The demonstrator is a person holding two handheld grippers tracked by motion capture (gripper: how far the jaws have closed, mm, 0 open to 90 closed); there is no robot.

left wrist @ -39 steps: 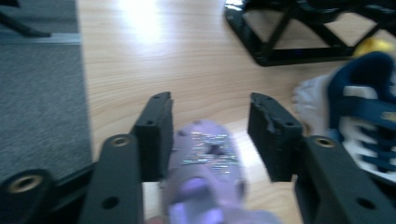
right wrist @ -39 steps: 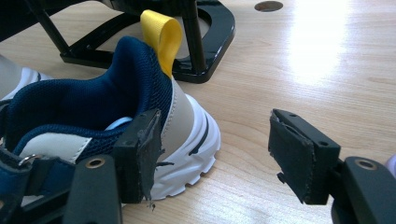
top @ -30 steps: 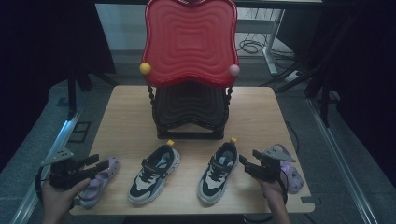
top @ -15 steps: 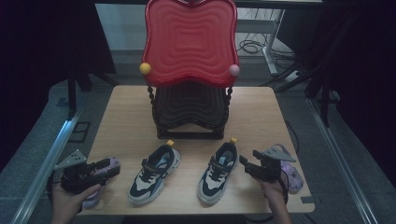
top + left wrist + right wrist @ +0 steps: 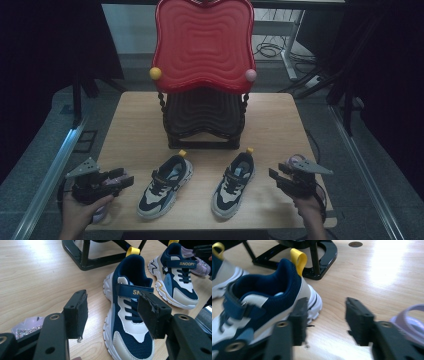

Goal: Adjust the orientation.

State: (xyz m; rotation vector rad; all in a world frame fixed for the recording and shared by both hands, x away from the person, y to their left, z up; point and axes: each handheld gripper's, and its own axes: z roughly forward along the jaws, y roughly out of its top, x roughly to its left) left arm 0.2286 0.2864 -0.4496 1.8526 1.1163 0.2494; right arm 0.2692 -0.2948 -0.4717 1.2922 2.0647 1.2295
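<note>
right gripper (image 5: 325, 320) closing empty beside navy-and-white mesh sneaker (image 5: 259, 305) at its nine o'clock.
risk: jaws half open, nothing between them, clipping the heel and skidding it; left gripper (image 5: 113, 313) hanging wide open, empty.

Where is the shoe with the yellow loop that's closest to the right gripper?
In the high view the right sneaker sits near the table's front edge, between the left sneaker and the right gripper, before the black stand.

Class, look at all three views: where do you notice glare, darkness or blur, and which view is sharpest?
High view: dim and soft, with dark surroundings around the lit table. Left gripper view: sharpest, the near sneaker crisp, glare on the wood at the top left. Right gripper view: a strong white glare patch on the table at the top right, and the right gripper and sneaker are blurred.
</note>
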